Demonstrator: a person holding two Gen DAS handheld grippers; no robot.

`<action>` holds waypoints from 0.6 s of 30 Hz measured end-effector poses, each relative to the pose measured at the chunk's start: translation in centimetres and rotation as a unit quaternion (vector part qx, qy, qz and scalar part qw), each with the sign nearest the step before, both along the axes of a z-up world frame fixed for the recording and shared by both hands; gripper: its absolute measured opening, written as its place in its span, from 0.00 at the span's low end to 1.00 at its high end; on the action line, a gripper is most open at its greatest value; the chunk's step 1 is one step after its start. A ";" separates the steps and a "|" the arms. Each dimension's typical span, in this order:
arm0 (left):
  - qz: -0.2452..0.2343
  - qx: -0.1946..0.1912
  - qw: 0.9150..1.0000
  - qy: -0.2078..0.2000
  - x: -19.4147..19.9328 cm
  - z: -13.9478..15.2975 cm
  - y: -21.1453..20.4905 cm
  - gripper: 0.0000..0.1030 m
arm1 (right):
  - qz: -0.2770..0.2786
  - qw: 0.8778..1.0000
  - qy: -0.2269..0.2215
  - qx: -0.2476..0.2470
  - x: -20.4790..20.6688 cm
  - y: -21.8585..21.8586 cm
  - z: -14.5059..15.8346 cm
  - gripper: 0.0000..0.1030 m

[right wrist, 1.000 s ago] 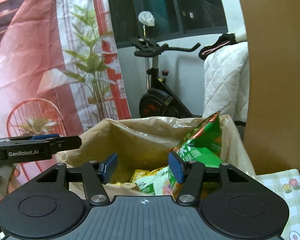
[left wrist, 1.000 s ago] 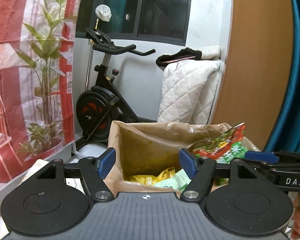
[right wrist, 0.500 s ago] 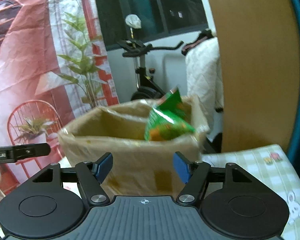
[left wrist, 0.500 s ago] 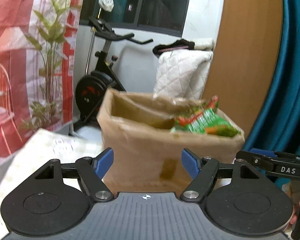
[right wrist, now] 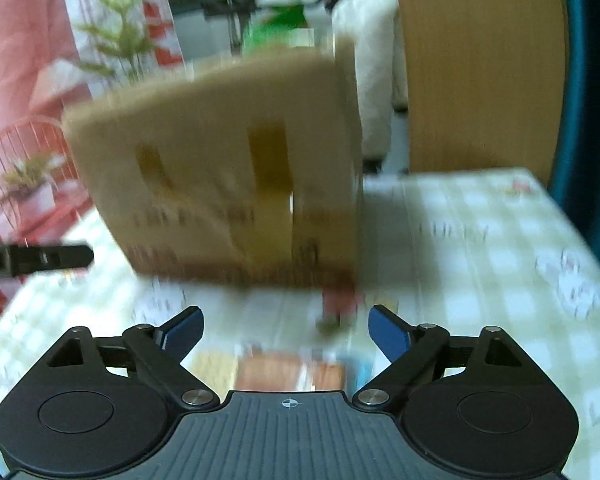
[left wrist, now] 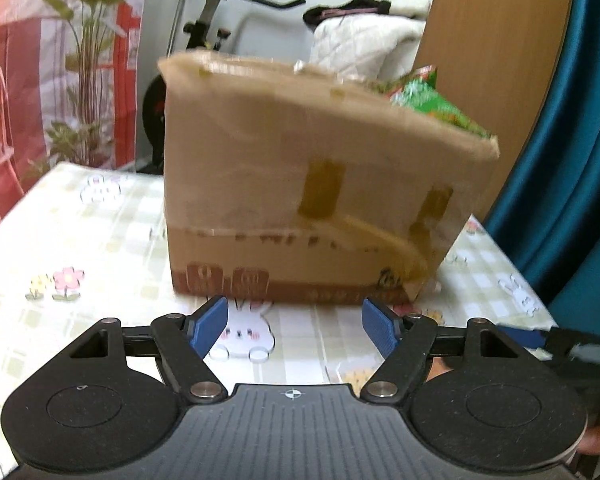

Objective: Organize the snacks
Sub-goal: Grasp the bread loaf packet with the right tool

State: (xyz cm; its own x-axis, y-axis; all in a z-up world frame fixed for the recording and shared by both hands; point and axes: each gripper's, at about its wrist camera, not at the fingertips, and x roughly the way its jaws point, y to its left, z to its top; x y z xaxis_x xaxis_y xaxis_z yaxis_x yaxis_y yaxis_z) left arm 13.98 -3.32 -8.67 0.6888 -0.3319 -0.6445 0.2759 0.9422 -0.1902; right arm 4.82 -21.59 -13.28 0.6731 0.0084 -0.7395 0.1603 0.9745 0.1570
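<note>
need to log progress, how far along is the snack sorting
Done: a green snack bag already sticks out of the cardboard box. In hand: nothing; the left gripper and right gripper are both open and empty. Left: a blurred packet lies on the table below the right gripper.

You have a table point(left wrist: 100, 232) covered with a pale checked cloth printed with flowers and rabbits. A taped cardboard box point(left wrist: 300, 200) stands on it toward the far edge. Near your edge lies a blurred orange packet point(right wrist: 288, 372), and a small reddish item point(right wrist: 338, 308) sits by the box's near right corner.
</note>
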 end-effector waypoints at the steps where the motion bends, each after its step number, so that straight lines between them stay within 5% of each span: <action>1: 0.000 0.001 1.000 0.006 0.0 -0.5 0.0 0.73 | 0.001 1.000 0.011 -0.002 -0.1 0.4 -0.8 0.86; 9: 0.000 0.000 0.999 0.039 0.1 -3.0 0.0 0.72 | 0.006 0.997 0.068 -0.018 0.2 1.5 -4.5 0.84; 13: -0.006 -0.004 0.998 0.057 -0.1 -4.0 -0.6 0.72 | 0.015 0.999 0.052 -0.010 -0.3 0.9 -4.6 0.69; 18: -0.028 -0.006 0.997 0.075 -0.1 -5.6 -2.7 0.72 | 0.000 0.999 0.042 -0.017 -0.7 -1.2 -3.9 0.65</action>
